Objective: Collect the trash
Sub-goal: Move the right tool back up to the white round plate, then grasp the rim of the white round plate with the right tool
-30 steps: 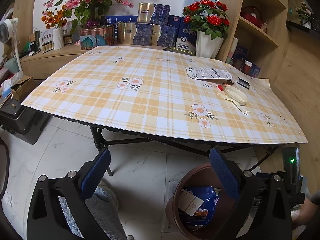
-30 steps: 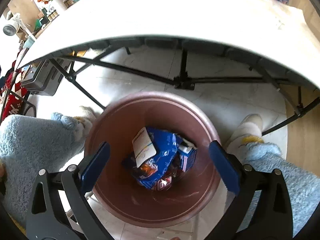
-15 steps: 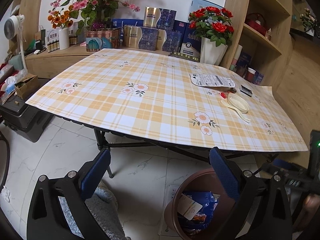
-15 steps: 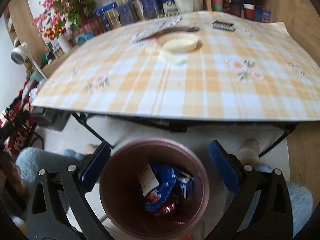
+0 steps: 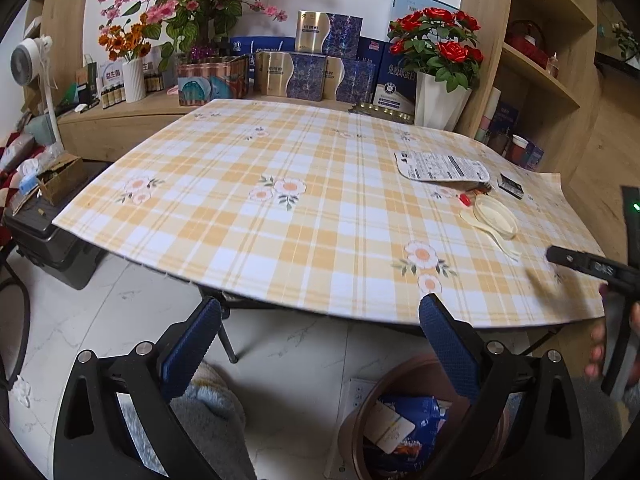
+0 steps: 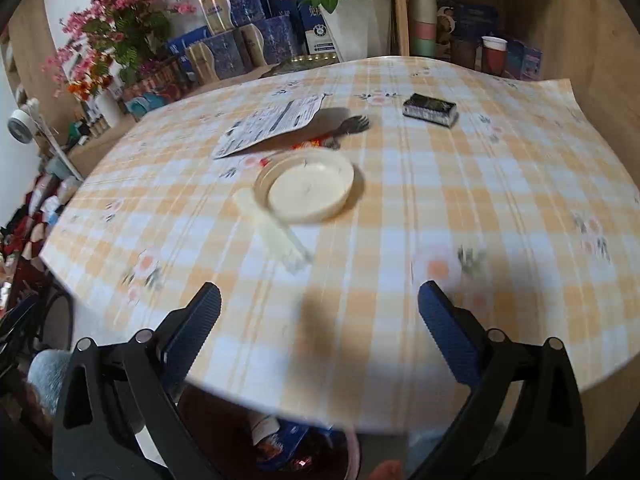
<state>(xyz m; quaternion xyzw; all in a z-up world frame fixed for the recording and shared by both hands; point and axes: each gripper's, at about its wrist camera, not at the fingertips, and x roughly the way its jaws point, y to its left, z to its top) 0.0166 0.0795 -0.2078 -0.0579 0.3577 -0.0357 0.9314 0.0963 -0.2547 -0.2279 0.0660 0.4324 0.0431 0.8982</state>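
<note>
Step in hand — reach for next trash: right claw (image 6: 319,308) apart, empty, over tabletop (image 6: 500,216); left claw (image 5: 320,320) apart. Next — likely lid (image 6: 306,190), then bin (image 5: 404,384).

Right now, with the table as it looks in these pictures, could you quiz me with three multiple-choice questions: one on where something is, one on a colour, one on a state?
1. Where is the bin?
A. On the table
B. On the floor by the table's near edge
C. On a shelf

2. What colour is the round lid on the tablecloth?
A. Cream
B. Green
C. Black

3. How do the jaws of the right gripper stand?
A. Shut on the lid
B. Shut on a box
C. Open, holding nothing

Answers: 1 B, the left view shows it on the tiles below the edge, wrappers inside. 2 A, it looks pale cream in both views. 3 C, its jaws are wide apart over bare cloth.
</note>
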